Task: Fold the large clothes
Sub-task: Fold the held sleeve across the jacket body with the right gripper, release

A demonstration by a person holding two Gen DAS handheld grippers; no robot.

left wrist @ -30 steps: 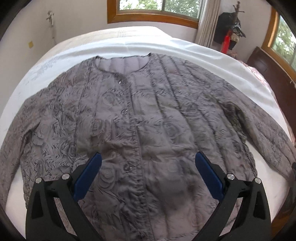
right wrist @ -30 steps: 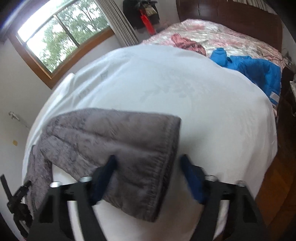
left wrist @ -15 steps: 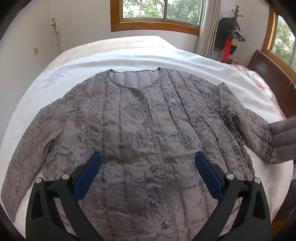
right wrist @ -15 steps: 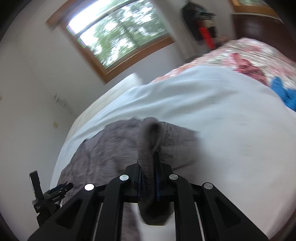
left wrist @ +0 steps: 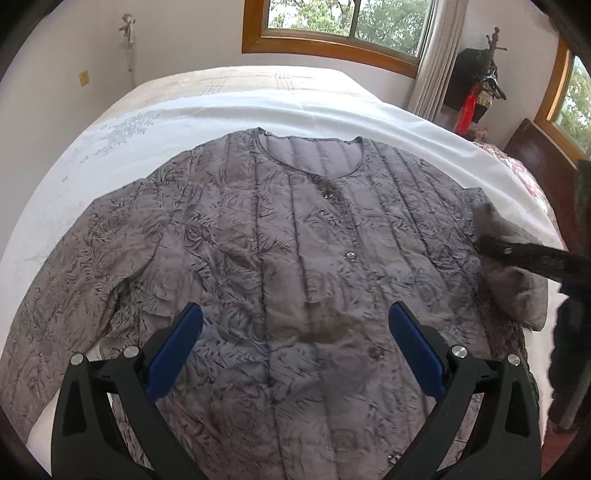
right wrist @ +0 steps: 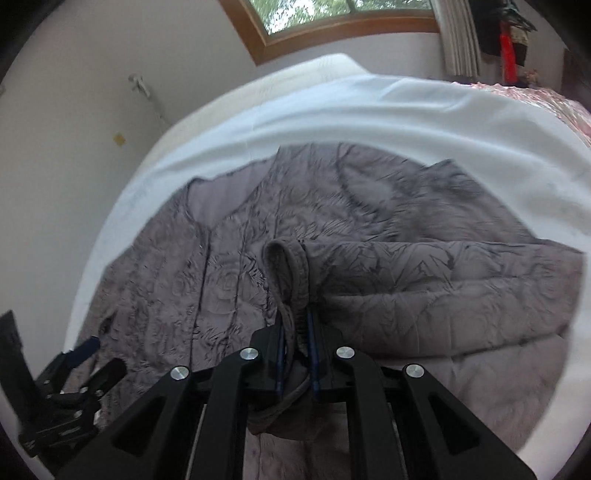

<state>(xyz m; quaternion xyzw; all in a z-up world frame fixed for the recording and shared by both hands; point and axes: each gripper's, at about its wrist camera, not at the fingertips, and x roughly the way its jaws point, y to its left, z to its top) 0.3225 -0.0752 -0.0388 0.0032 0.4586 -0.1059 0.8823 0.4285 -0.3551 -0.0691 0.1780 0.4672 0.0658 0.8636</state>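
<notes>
A grey quilted jacket [left wrist: 280, 251] with a rose pattern lies face up, buttoned, on a white sheet [left wrist: 221, 114]. My left gripper [left wrist: 295, 347] hovers open above its lower front, with nothing between the blue fingers [left wrist: 177, 347]. My right gripper [right wrist: 297, 325] is shut on the cuff [right wrist: 291, 273] of the jacket's right-hand sleeve [right wrist: 424, 280]. That sleeve is lifted and doubled back over the jacket's side. In the left wrist view the right gripper [left wrist: 532, 258] reaches in from the right edge, over the folded sleeve [left wrist: 517, 291]. The left gripper [right wrist: 85, 354] shows at the lower left of the right wrist view.
The bed fills both views. A wood-framed window [left wrist: 343, 22] is in the far wall, and a curtain and a coat stand [left wrist: 480, 85] with a red item fill the corner. A dark wooden headboard [left wrist: 546, 173] and pink floral bedding [right wrist: 546, 99] lie to the right.
The right gripper shut on the sleeve cuff, then swung it from out on the sheet in over the jacket's side. The left gripper drifted a little and stayed open.
</notes>
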